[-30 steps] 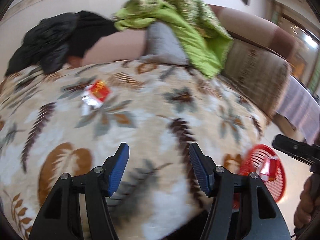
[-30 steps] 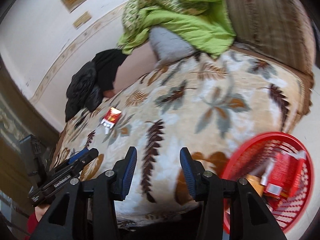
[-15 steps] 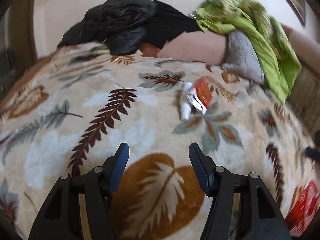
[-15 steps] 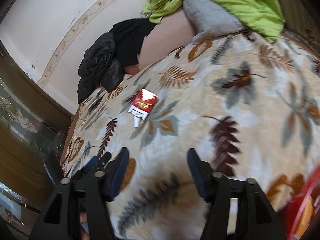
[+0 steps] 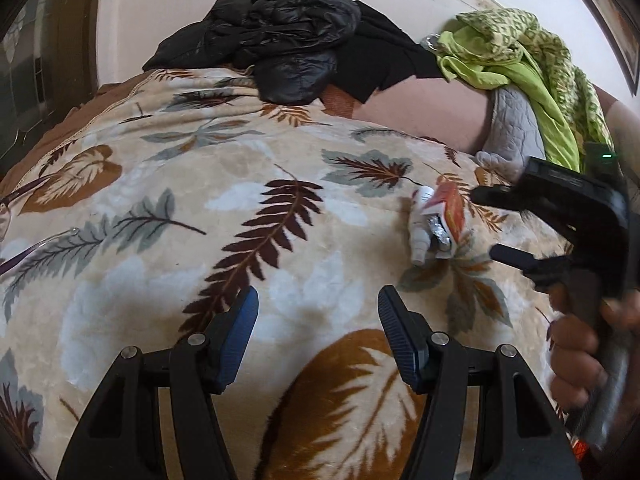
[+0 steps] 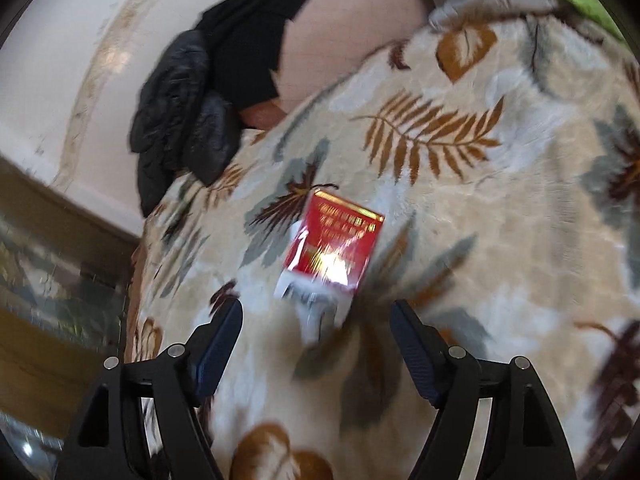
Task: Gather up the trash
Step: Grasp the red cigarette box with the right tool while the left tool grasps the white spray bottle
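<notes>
A crumpled red and silver packet [image 6: 334, 246] lies on the leaf-patterned blanket [image 6: 500, 216], with a small white tube [image 6: 316, 320] against its near end. My right gripper [image 6: 316, 312] hovers just before them, its jaws opening and nothing pressed between them. In the left wrist view the same packet [image 5: 450, 210] and white tube [image 5: 420, 232] lie to the right, and my right gripper [image 5: 486, 224] reaches in beside them, held by a hand [image 5: 580, 356]. My left gripper [image 5: 318, 300] is open over bare blanket [image 5: 140, 280], holding nothing.
A black jacket [image 5: 280, 40] and a green cloth [image 5: 520, 60] over a grey cushion [image 5: 516, 128] are piled along the sofa back. A dark wooden frame with glass [image 6: 48, 300] stands beyond the blanket's left edge.
Both grippers swung left across the blanket, away from the red basket. My right gripper closed in on the red packet and its jaws spread wider. The left gripper's jaws kept their gap.
</notes>
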A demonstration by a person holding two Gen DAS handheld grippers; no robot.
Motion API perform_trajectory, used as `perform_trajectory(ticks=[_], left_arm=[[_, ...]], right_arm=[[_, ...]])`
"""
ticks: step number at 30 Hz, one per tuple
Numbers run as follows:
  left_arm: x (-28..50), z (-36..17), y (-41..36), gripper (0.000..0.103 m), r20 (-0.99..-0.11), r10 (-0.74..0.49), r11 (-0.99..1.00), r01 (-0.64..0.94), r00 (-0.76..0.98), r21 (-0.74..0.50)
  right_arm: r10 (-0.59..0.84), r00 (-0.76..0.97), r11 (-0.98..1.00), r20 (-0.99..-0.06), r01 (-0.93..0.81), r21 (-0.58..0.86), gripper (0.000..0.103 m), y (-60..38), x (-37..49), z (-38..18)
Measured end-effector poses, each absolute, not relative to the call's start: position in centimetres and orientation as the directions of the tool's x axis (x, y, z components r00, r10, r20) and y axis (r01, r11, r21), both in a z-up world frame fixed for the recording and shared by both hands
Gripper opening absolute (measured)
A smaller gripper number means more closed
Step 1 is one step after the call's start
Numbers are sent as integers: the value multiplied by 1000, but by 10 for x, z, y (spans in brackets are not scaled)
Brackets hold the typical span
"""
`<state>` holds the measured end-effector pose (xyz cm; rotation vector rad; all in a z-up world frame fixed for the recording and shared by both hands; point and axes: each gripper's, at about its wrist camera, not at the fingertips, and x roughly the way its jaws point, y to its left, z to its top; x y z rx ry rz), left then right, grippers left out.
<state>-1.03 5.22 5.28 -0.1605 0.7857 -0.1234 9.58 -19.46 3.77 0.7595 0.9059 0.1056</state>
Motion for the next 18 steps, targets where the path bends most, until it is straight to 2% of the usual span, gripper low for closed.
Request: perform_trajectory(ticks=[8, 9, 10, 15, 18], left_arm=[[-4, 49, 57, 61, -702, -187, 975, 45, 687, -217], [-3, 49, 55, 61, -703, -190, 975, 49, 685, -216], [-3, 49, 53, 61, -703, -192, 976, 56, 685, -213], [-1, 50, 44, 61, -699, -211, 973, 77, 684, -218], [3, 52, 35, 61, -691, -227, 971, 103, 686, -217]], right_arm=[[378, 621, 704, -687, 290, 648, 80, -195, 142, 14], [389, 611, 696, -689, 294, 655, 75, -195, 143, 11], [397, 608, 693, -688, 293, 659, 62, -196, 142, 10], [406, 634, 690, -658, 260, 676, 59, -207, 113, 20], [361, 665, 723, -654, 243, 647, 59, -217, 82, 39]])
